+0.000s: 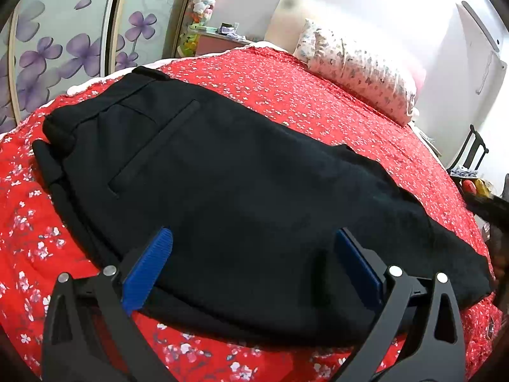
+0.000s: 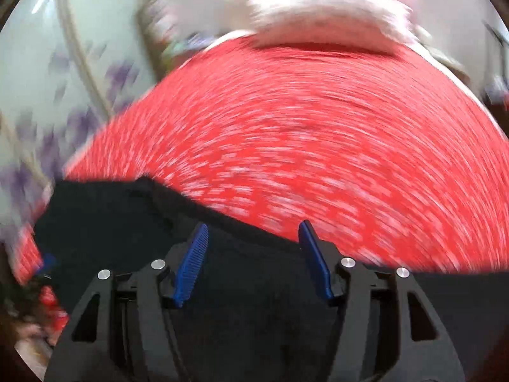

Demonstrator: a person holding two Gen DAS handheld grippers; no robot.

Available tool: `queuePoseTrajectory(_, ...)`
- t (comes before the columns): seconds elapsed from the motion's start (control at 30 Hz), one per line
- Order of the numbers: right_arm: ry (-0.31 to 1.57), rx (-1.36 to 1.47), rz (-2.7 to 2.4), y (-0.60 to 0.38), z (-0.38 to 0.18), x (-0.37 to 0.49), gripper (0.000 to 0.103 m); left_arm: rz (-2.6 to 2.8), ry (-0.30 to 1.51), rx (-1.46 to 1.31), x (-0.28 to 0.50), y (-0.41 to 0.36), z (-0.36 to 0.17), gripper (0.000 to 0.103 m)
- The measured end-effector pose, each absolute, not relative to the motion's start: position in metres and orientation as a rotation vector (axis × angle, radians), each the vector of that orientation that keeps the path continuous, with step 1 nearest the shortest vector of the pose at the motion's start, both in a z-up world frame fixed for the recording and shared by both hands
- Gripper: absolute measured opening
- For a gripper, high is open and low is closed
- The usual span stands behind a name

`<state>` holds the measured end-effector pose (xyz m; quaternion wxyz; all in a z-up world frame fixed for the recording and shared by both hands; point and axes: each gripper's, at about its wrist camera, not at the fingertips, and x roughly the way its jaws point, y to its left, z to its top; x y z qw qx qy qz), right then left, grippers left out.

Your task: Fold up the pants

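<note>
Black pants (image 1: 229, 172) lie flat on a red floral bedspread (image 1: 318, 102), waistband at the far left, a back pocket slit showing, legs running to the right. My left gripper (image 1: 254, 238) is open, its blue pads spread wide over the near edge of the pants at mid-length. In the right wrist view, which is blurred by motion, my right gripper (image 2: 253, 232) is open over the black pants (image 2: 127, 216), with nothing between its blue pads.
A floral pillow (image 1: 359, 73) lies at the head of the bed. A wardrobe with purple flower doors (image 1: 73, 47) stands at the left. A pink shelf with plush toys (image 1: 206, 31) stands behind the bed. A dark chair (image 1: 474, 152) stands at the right.
</note>
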<state>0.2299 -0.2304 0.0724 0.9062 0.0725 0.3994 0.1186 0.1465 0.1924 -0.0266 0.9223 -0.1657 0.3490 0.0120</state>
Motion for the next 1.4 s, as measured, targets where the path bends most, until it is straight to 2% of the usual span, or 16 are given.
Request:
queuePoseTrajectory(0.13,0.813,0.428,0.001,-0.38,0.079,0.18,0.06,0.024,0.716,-0.341,0.147,0.192,-0.027,0.101)
queuePoseTrajectory(0.27,0.781,0.757,-0.287,-0.527,0.057,0.107,0.058,0.024,0.716,-0.341,0.146,0.192,-0.027,0.101)
queuePoseTrajectory(0.37,0.749,0.935,-0.366,-0.58,0.033,0.068,0.055,0.025,0.717,-0.339,0.146,0.192,-0.027,0.101)
queuePoseTrajectory(0.8,0.726,1.047,-0.397,-0.611,-0.018,0.067,0.053,0.027,0.717,-0.338,0.145,0.191,-0.027,0.101)
queuePoseTrajectory(0.87,0.726,1.021,-0.402,-0.609,-0.017,0.071,0.047,0.027,0.718,-0.337,0.145,0.191,-0.027,0.101)
queuePoseTrajectory(0.93,0.736,0.984,-0.415,-0.608,-0.014,0.073,0.033,0.027,0.718,-0.337,0.145,0.191,-0.027,0.101)
queuePoseTrajectory(1.03,0.723,0.96,-0.424,-0.608,-0.015,0.07,0.024,0.026,0.717,-0.338,0.145,0.191,-0.027,0.101)
queuePoseTrajectory(1.23,0.687,0.821,-0.423,-0.594,0.002,0.072,0.023,0.027,0.717,-0.338,0.145,0.191,-0.027,0.101)
queuePoseTrajectory(1.4,0.719,0.978,-0.439,-0.609,-0.016,0.07,0.025,0.027,0.717,-0.338,0.145,0.19,-0.027,0.101)
